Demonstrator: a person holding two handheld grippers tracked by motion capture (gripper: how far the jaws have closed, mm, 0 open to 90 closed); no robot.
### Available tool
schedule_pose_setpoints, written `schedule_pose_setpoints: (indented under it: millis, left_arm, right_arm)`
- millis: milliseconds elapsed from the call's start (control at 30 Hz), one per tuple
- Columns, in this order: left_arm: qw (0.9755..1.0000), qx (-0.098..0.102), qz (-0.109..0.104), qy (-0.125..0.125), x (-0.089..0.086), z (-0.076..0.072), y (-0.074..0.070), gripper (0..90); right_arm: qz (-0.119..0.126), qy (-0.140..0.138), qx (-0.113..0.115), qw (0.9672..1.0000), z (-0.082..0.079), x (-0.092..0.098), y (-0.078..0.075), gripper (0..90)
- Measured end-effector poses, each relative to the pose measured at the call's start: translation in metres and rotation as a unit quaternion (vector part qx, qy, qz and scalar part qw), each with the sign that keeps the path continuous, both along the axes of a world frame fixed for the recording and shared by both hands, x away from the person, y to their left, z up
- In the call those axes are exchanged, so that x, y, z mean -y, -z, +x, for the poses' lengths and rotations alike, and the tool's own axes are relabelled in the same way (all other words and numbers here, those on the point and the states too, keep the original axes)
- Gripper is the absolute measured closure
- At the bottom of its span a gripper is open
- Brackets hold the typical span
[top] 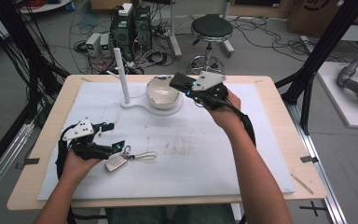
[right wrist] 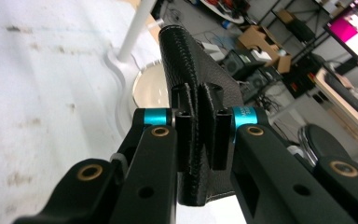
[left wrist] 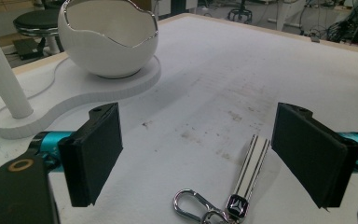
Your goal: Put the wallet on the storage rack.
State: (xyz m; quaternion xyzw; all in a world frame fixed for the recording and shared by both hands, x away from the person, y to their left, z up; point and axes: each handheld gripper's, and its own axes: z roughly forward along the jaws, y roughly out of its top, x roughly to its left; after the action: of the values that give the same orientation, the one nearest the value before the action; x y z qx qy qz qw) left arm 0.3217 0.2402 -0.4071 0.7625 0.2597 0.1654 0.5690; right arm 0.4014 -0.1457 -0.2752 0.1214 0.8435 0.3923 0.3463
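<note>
1 black wallet (right wrist: 196, 88) clamped in right hand-held gripper (right wrist: 198, 140), left hand-held gripper (left wrist: 205, 154) wide, 1 bowl (top: 162, 93)

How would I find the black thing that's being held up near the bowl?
Start at the white table mat, then go to the white bowl on its stand. Just beside its rim, the right hand-held gripper pinches a black leather wallet: flat, grainy, stitched, and the one thing held in the air.

One white bowl (top: 162, 92), one white upright post (top: 121, 74) on one shared white base (top: 142, 106), one car key (top: 116, 163) with one carabiner clip (left wrist: 189, 205), one black leather wallet (right wrist: 200, 74), two grippers, left (top: 109, 135) and right (top: 179, 84), one stool (top: 211, 29).
</note>
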Motion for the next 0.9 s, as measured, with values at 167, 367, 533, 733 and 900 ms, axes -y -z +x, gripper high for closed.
schedule_pose_setpoints:
  millis: [167,367,533,733,900]
  left_arm:
    - [1.0000,0.003,0.000,-0.003,-0.002,0.000,-0.001,16.3]
    - [1.0000,0.003,-0.001,-0.003,-0.003,0.000,0.000,16.3]
    - [1.0000,0.002,-0.001,-0.002,-0.003,0.000,0.000,16.3]
    - [1.0000,0.004,-0.002,-0.006,-0.004,0.000,-0.001,16.3]
    - [1.0000,0.004,-0.003,-0.005,-0.004,0.000,-0.001,16.3]
  right_arm:
    - [-0.009,-0.015,-0.004,0.9998,0.014,-0.026,0.003,85.0]
    - [-0.012,-0.027,-0.007,0.9996,0.024,-0.045,0.008,85.0]
    - [-0.016,-0.030,-0.010,0.9994,0.031,-0.055,0.015,85.0]
    - [-0.013,-0.029,-0.017,0.9994,0.035,-0.060,0.019,85.0]
    - [-0.021,-0.031,-0.020,0.9991,0.039,-0.065,0.023,85.0]
